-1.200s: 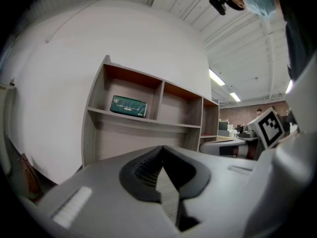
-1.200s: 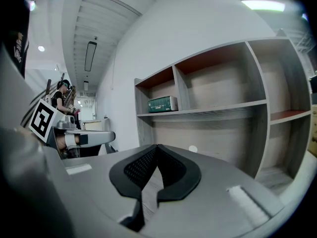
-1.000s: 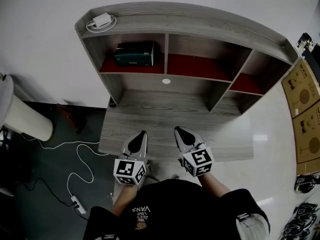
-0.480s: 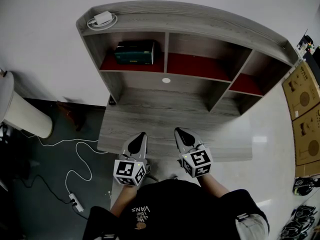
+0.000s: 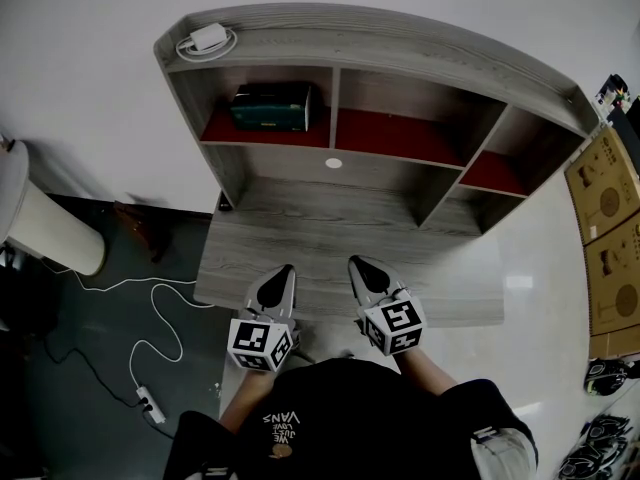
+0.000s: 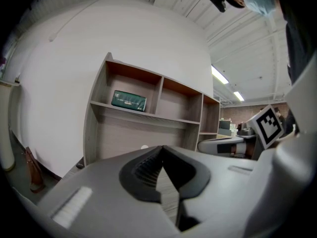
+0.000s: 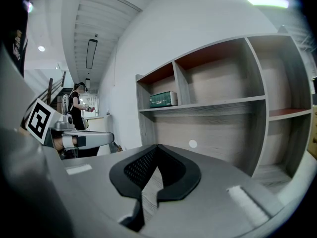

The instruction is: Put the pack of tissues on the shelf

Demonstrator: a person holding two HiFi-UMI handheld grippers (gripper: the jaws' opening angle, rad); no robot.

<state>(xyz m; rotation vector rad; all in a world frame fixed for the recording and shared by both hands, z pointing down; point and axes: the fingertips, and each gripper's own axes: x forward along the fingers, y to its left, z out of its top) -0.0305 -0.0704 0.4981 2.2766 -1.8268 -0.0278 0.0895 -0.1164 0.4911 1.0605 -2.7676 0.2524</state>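
The dark green pack of tissues [image 5: 271, 106] lies in the left compartment of the grey wooden shelf [image 5: 370, 53], on its red lining. The left gripper view shows the pack of tissues [image 6: 129, 101] there too, and the right gripper view has the pack of tissues [image 7: 163, 99] far off. My left gripper [image 5: 284, 270] and right gripper [image 5: 355, 264] hover side by side over the near edge of the desk [image 5: 330, 238], both shut and empty. Each is far from the pack.
A white charger with coiled cable [image 5: 205, 40] rests on the shelf top at left. A white cylinder [image 5: 40, 223], floor cables and a power strip [image 5: 148, 405] are at left. Cardboard boxes [image 5: 605, 218] stand at right. A person [image 7: 78, 103] stands far off.
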